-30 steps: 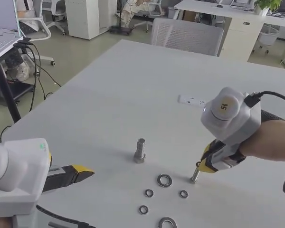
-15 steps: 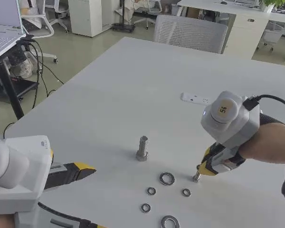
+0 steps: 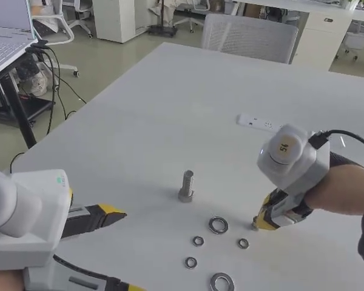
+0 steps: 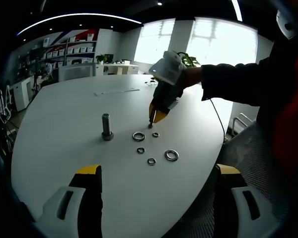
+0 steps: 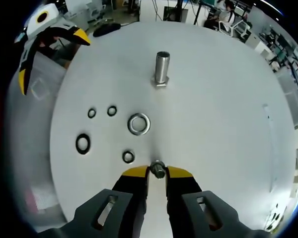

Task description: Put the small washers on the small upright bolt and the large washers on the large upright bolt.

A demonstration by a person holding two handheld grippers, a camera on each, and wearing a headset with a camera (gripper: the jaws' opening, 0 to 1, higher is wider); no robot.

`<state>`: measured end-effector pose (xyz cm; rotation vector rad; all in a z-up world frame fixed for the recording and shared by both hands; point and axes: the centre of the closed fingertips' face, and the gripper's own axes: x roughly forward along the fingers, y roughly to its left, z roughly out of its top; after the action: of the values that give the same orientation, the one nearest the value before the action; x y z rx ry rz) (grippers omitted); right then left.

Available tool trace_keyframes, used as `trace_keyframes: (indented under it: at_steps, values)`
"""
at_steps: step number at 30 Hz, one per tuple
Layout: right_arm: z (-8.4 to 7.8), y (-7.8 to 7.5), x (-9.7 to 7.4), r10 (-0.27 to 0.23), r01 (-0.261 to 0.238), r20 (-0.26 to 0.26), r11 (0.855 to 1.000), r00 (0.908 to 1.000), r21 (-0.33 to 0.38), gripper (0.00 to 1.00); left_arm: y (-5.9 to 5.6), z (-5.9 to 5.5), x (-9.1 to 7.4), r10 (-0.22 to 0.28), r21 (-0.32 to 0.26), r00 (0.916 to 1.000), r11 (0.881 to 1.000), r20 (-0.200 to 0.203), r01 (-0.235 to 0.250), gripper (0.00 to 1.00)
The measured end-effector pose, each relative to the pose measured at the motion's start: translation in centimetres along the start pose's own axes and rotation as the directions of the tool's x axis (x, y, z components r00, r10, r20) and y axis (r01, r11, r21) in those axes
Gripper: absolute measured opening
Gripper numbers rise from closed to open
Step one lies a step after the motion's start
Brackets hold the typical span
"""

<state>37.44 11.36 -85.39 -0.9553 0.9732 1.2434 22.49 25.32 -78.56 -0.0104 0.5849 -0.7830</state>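
Clenching the small bolt (image 5: 158, 169) on the counter (image 5: 213, 99), your right hand-held gripper (image 5: 157, 174) has the washers (image 5: 138, 123) just ahead-left and the large bolt (image 5: 162, 68) upright farther ahead. Your left hand-held gripper (image 4: 157, 171) hangs released, well apart.

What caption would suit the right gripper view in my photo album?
Right gripper pinches the small bolt on the white table, with five loose washers and the large upright bolt beyond.
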Motion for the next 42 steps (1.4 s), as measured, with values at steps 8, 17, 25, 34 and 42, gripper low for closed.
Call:
trace_keyframes:
  at_steps: [8,17,25,34,42]
  values:
    - [-0.3,0.2,0.8,0.013,-0.013,-0.011,1.000,0.9999,-0.001,0.14,0.0,-0.2,0.0,0.001,-0.003,1.0000,1.000,-0.002,-0.001,0.93]
    - [-0.6,0.4,1.3,0.020,-0.020,-0.014,1.000,0.9997,0.001,0.14,0.0,-0.2,0.0,-0.001,-0.008,1.0000,1.000,-0.001,0.001,0.93]
    - [-0.6,0.4,1.5,0.024,-0.024,-0.014,1.000,0.9996,0.001,0.14,-0.1,-0.2,0.0,-0.003,-0.012,1.0000,1.000,0.002,0.003,0.93]
    - [-0.7,0.7,1.7,0.025,-0.025,-0.019,1.000,0.9995,0.004,0.17,-0.1,-0.2,0.0,-0.002,-0.010,1.0000,1.000,0.001,0.002,0.93]
    - [-1.1,0.4,1.2,0.013,-0.013,-0.020,1.000,0.9997,0.011,0.19,0.0,-0.2,0.0,0.000,-0.006,1.0000,1.000,0.002,0.000,0.93]
